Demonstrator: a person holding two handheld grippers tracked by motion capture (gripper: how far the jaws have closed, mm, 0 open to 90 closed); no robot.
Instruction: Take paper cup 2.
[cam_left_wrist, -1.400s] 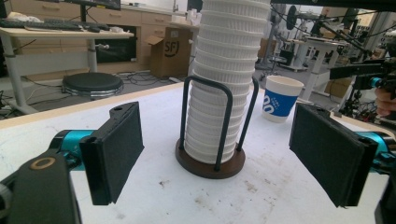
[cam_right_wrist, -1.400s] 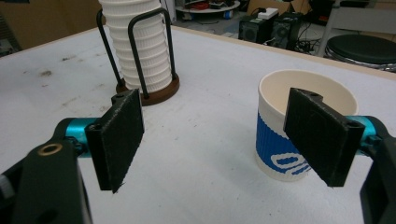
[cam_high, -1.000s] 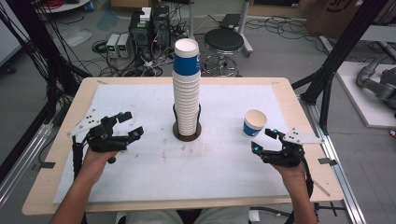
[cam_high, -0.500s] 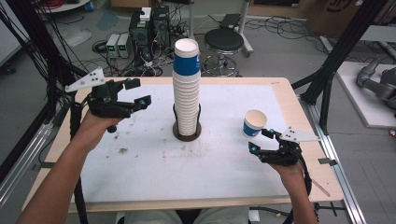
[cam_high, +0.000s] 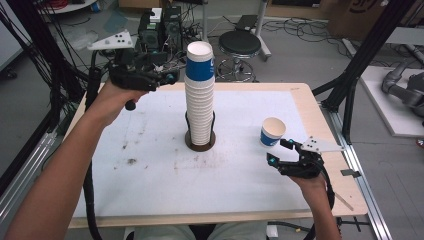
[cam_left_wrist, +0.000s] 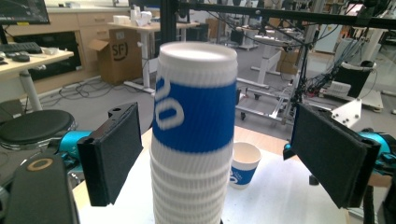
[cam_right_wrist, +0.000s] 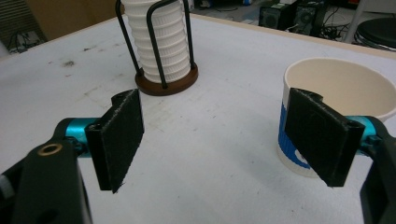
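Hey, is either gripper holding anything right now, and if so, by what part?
Nothing is held. The left gripper is open beside the top of the cup stack; the right gripper is open near the single cup.

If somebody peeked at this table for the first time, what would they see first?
Probably the tall stack of paper cups, standing in a wire holder in the middle of the table, with a blue band on the top cup. The left tool is raised beside the top of the stack, jaws open with the top cup between them, not touching it. A single cup stands near the right tool.
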